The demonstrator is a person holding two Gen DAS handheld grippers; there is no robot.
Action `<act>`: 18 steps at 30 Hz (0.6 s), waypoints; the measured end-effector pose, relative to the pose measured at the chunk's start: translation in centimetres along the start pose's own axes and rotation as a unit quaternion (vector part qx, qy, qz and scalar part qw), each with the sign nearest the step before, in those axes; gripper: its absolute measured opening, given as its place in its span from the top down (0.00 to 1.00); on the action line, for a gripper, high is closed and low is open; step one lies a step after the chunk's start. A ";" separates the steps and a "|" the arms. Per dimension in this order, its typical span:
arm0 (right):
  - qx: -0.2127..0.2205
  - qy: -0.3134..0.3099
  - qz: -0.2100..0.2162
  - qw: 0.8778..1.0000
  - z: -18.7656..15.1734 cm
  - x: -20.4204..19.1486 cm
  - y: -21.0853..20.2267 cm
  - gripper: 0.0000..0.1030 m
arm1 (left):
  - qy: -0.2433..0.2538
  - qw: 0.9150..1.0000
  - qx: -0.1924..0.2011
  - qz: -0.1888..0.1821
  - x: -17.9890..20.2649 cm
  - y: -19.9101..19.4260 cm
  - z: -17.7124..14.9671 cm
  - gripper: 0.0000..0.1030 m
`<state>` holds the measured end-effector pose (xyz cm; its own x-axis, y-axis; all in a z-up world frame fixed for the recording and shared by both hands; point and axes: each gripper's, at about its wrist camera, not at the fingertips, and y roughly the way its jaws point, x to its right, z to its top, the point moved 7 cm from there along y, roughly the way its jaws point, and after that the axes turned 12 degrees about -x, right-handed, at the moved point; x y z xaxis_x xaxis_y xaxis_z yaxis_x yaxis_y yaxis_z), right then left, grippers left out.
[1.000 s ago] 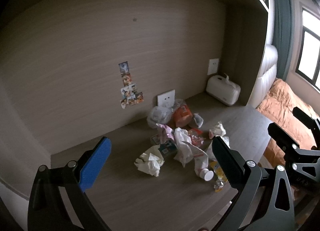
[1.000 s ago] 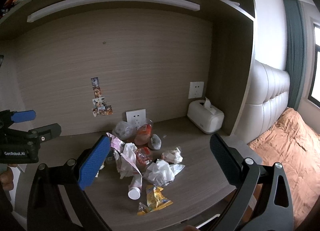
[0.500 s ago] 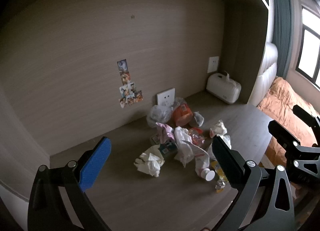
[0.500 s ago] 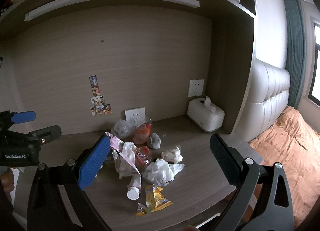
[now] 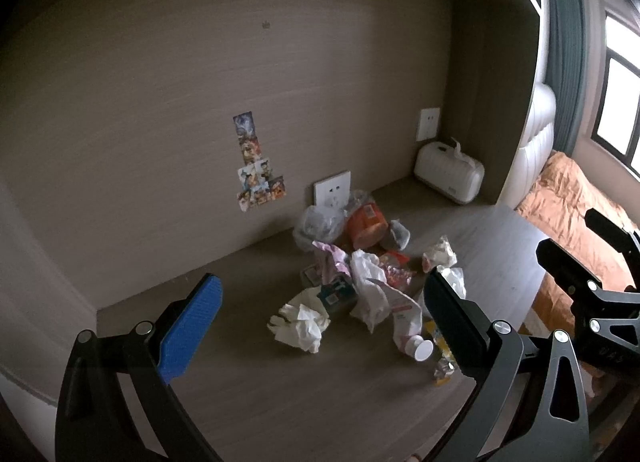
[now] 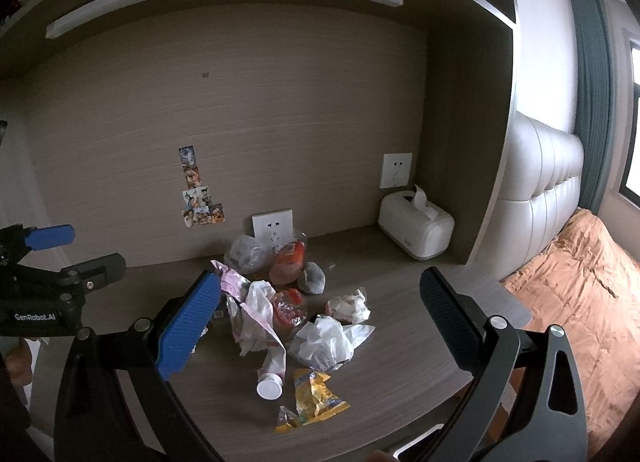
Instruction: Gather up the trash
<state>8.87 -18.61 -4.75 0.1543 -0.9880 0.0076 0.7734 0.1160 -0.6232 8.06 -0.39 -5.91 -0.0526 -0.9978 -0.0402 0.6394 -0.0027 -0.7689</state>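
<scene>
Trash pile (image 6: 288,310) sits mid-surface, just in front of the wall socket (image 6: 272,223), spilling toward the front edge. Mostly light, soft stuff: crumpled white tissue (image 5: 300,322) on the left side of the heap, white plastic bag (image 6: 324,342) on the right, yellow snack wrapper (image 6: 316,398) nearest the edge, a squeezed tube w/ white cap (image 6: 269,388) lying flat beside it. Further back, a clear bag (image 6: 246,254) and an orange cup (image 6: 290,262) near the wall.

Handling, my guess: tissue & bags weigh next to nothing and will squash, so pinch into the bulk, not a loose corner, or it tears or slips out. Wrapper film looks slick; take it across a crease. Tube is semi-stiff and round at the cap, so it may roll; grip the flattened body. Cup may hold residue, so keep it upright.

Left tool (image 5: 320,322) is spread wide, nothing between its pads, hovering above the surface (image 5: 248,394) w/ the tissue roughly centred. Right tool (image 6: 320,326) likewise wide open & empty, held above the heap's right side. Neither touches any trash.

White tissue box (image 6: 416,227) stands well apart at the right rear; the orange bed (image 6: 568,294) lies beyond the surface. No bin or bag to drop into shows in either view.
</scene>
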 end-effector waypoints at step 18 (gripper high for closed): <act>-0.068 0.029 -0.014 0.997 -3.0 1.6 7.0 0.03 | 0.037 0.998 -0.026 0.035 -1.1 6.5 -1.8 0.04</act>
<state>12.69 -19.64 -11.49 0.0961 -0.9952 -0.0162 0.6856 0.0780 -0.7238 10.88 0.80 -12.02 -0.0670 -0.9877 -0.1415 0.6028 0.0730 -0.7946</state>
